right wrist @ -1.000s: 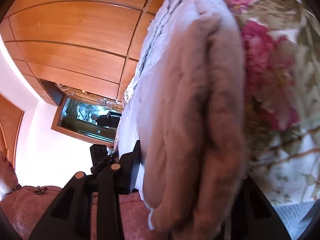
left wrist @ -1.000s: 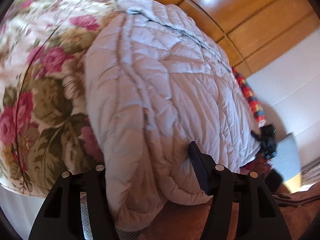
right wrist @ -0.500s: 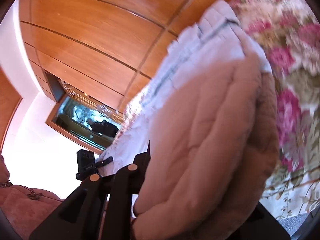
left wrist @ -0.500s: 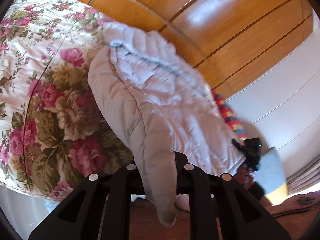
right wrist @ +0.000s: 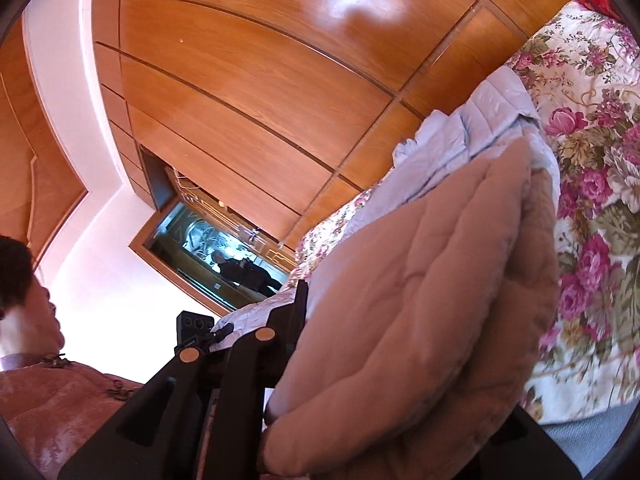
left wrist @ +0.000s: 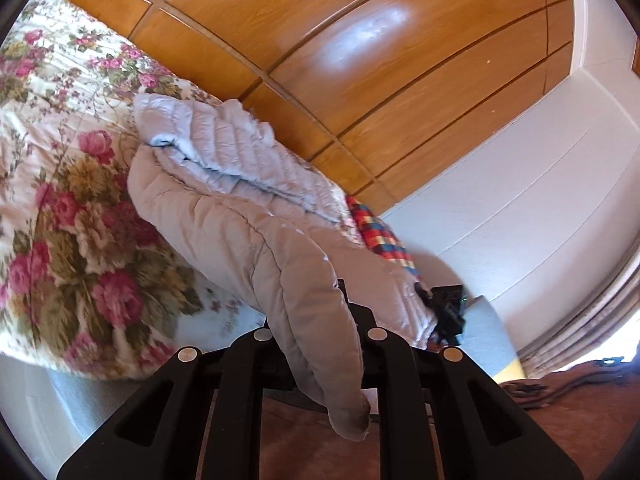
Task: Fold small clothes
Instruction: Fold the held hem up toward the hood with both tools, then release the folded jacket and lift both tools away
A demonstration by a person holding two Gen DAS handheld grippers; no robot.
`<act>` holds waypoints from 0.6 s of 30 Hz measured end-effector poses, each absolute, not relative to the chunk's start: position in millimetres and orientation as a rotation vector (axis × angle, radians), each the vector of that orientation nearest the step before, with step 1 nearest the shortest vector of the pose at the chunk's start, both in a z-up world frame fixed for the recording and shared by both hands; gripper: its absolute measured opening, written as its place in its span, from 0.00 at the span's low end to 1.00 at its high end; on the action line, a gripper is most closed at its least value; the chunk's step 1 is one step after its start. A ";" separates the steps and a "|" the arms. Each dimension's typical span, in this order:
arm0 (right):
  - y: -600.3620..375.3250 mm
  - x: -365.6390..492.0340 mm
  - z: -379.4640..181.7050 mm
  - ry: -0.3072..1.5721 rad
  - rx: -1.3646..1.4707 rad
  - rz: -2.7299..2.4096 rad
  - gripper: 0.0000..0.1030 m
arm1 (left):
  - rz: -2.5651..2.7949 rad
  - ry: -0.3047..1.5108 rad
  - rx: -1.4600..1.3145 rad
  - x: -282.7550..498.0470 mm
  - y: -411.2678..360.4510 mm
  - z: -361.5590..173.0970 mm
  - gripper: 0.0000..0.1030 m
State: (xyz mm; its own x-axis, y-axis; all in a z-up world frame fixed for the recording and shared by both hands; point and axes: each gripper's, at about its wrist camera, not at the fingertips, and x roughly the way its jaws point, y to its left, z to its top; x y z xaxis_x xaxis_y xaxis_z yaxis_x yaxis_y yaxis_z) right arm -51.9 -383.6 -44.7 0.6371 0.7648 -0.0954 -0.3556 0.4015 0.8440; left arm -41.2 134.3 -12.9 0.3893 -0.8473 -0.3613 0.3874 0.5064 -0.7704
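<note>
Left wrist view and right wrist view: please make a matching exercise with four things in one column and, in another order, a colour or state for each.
Things:
1. jacket
2. bedspread
3. wall panels
4. left gripper

Colour or state:
A. glossy orange-brown wood
B. shut on padded fabric
C. pale grey, quilted, one end lifted
D. white with pink roses

Pairs: 1-C, 2-D, 3-A, 4-B

The right gripper is also shut on the jacket; one of its fingers is hidden behind the fabric.

Pale grey quilted jacket [left wrist: 248, 216]; pink-rose floral bedspread [left wrist: 60, 184]; orange-brown wood panelling [left wrist: 360, 40].
</note>
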 end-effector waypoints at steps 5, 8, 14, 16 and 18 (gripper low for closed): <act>-378.0 -80.4 -27.0 0.496 0.922 0.805 0.14 | -0.913 0.831 -0.681 -62.2 138.9 5.8 0.12; -378.0 -92.8 -13.8 0.442 0.939 0.860 0.14 | -0.957 0.782 -0.697 -68.0 144.4 19.4 0.12; -389.0 -71.3 -20.9 0.395 1.017 0.872 0.14 | -0.941 0.796 -0.937 -42.6 164.9 -9.0 0.12; -389.6 -59.1 -25.3 0.398 1.041 0.866 0.14 | -0.924 0.820 -0.993 -35.2 165.1 -21.7 0.12; -390.0 -46.1 -28.5 0.395 1.052 0.866 0.14 | -0.913 0.834 -1.004 -28.6 165.1 -26.1 0.12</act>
State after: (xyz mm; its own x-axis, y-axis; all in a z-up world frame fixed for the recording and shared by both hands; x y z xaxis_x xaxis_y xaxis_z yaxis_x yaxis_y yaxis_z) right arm -46.1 -390.0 -28.5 0.6182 0.7784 0.1092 -0.4281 0.2169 0.8773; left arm -28.6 165.1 -26.1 0.3839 -0.9103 -0.1547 0.2357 0.2586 -0.9368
